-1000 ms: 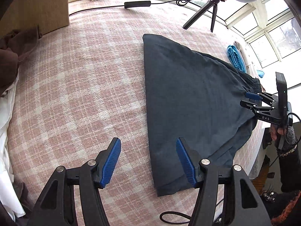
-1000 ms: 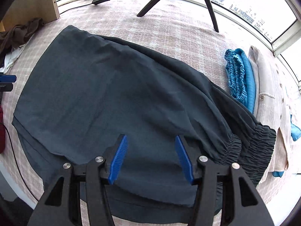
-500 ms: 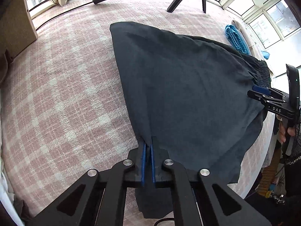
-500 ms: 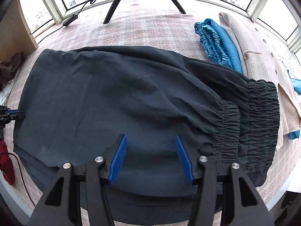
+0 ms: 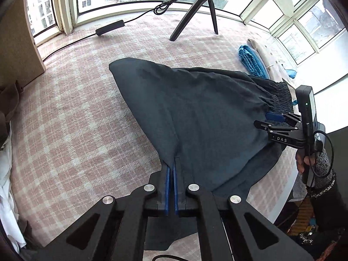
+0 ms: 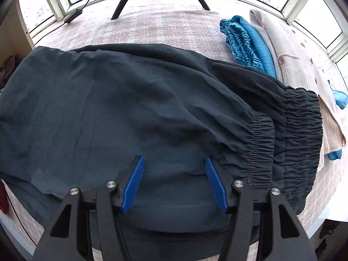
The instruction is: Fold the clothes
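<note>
A dark grey skirt (image 5: 206, 113) with a gathered elastic waistband (image 6: 300, 134) lies on the pink checked cover (image 5: 71, 113). My left gripper (image 5: 171, 169) is shut on the skirt's hem corner and holds it raised, so the cloth slopes up from the cover. My right gripper (image 6: 174, 167) is open, its blue pads (image 6: 133, 180) hovering over the skirt near the waistband, with nothing between them. It also shows in the left wrist view (image 5: 269, 119) at the skirt's right edge.
A folded blue garment (image 6: 248, 45) and a beige knit cardigan (image 6: 304, 69) lie right of the skirt. A black tripod (image 5: 195, 13) and a cable with a power brick (image 5: 109, 27) stand at the back by the windows. Brown and white clothes (image 5: 6, 130) lie at the left.
My left gripper closed on the skirt's hem corner and lifted it, pulling the cloth up. My right gripper stayed open and moved toward the waistband.
</note>
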`<state>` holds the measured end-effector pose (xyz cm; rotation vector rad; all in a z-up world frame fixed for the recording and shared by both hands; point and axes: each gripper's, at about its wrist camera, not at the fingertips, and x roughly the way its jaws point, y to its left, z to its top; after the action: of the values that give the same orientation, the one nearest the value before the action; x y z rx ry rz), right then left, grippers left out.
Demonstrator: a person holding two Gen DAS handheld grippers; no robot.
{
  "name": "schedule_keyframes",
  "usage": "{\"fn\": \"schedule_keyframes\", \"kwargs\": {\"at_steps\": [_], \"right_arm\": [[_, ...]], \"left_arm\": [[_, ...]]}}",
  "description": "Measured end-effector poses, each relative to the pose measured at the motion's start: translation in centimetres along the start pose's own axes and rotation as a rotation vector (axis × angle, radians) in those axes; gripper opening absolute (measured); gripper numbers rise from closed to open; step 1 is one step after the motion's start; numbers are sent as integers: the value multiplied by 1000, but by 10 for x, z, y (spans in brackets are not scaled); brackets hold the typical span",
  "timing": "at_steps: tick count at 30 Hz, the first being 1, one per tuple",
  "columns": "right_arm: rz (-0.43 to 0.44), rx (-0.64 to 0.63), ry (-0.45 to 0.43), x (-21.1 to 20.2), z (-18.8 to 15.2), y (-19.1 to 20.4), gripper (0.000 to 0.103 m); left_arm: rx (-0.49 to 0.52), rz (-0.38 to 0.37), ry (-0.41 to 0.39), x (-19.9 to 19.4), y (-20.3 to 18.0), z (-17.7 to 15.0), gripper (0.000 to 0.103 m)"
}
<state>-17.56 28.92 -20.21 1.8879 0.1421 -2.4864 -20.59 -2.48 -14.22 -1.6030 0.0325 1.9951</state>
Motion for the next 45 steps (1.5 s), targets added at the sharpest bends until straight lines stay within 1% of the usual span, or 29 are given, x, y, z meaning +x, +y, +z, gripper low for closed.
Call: {"fn": "schedule_keyframes", "kwargs": {"at_steps": [4, 7, 10, 13, 14, 16, 17, 18, 19, 20, 21, 22, 24, 25, 27, 28, 30, 33, 34, 35, 36, 37, 38, 39, 40, 41, 43, 44, 45], "right_arm": [[50, 14, -6, -3, -1, -12, 57], [115, 43, -11, -10, -1, -32, 57], [206, 85, -24, -21, -1, -57, 57], [245, 125, -61, -38, -3, -92, 57], [256, 143, -71, -45, -5, -107, 57], [277, 185, -90, -55, -9, -135, 57], [289, 203, -100, -59, -12, -150, 57], [300, 222, -110, -64, -14, -164, 57], [291, 226, -109, -62, -11, -175, 57], [281, 230, -108, -60, -7, -187, 57], [271, 233, -108, -58, -4, -198, 57], [267, 226, -111, -61, -4, -205, 57], [292, 177, -126, -67, 2, -211, 57], [314, 131, -130, -69, 9, -206, 57], [333, 26, -124, -60, 30, -181, 57], [342, -27, -121, -56, 40, -169, 57], [362, -156, -102, -46, 68, -130, 57], [340, -346, -67, -39, 85, -76, 58], [326, -396, -55, -34, 89, -62, 58], [315, -417, -34, -28, 91, -54, 58], [303, -438, -13, -22, 92, -45, 58], [301, -460, 1, -20, 89, -41, 58], [299, -483, 15, -18, 86, -36, 58], [276, -510, 17, -14, 83, -33, 58], [235, -544, 4, -10, 83, -32, 58], [170, -512, -12, -6, 93, -41, 57], [40, -444, -43, 2, 113, -60, 57], [18, -358, -59, -3, 129, -80, 57], [59, -306, -65, -11, 135, -94, 57]], "left_arm": [[48, -16, -23, -7, -41, 16, 2], [87, -35, -30, -11, -73, 27, 2], [152, -65, -51, -6, -122, 48, 2], [244, -109, -54, 16, -188, 69, 2], [271, -136, -46, 27, -211, 74, 2], [298, -223, -11, 56, -254, 80, 3], [319, -240, 34, 74, -271, 80, 9], [346, -239, 93, 93, -286, 77, 10], [360, -229, 120, 103, -294, 71, 9], [367, -214, 128, 107, -296, 64, 7], [370, -201, 120, 104, -292, 55, 10], [357, -187, 100, 96, -279, 46, 16], [309, -152, 58, 77, -247, 27, 17], [282, -132, 40, 68, -232, 17, 19], [223, -98, 19, 62, -208, 3, 19], [189, -98, 13, 63, -199, -3, 19], [132, -126, 9, 74, -192, -6, 19], [150, -141, -7, 93, -199, -6, 20], [168, -135, -17, 100, -202, -6, 27], [170, -137, -19, 108, -205, -7, 29], [163, -145, -16, 116, -206, -8, 30], [143, -183, -1, 124, -205, -10, 30], [107, -240, 21, 131, -205, -16, 29], [81, -299, 45, 136, -208, -24, 29], [94, -347, 75, 140, -216, -35, 29], [141, -358, 100, 141, -227, -47, 29], [237, -342, 130, 138, -248, -65, 29], [269, -334, 136, 133, -254, -71, 29], [289, -325, 128, 127, -257, -73, 29]]}}
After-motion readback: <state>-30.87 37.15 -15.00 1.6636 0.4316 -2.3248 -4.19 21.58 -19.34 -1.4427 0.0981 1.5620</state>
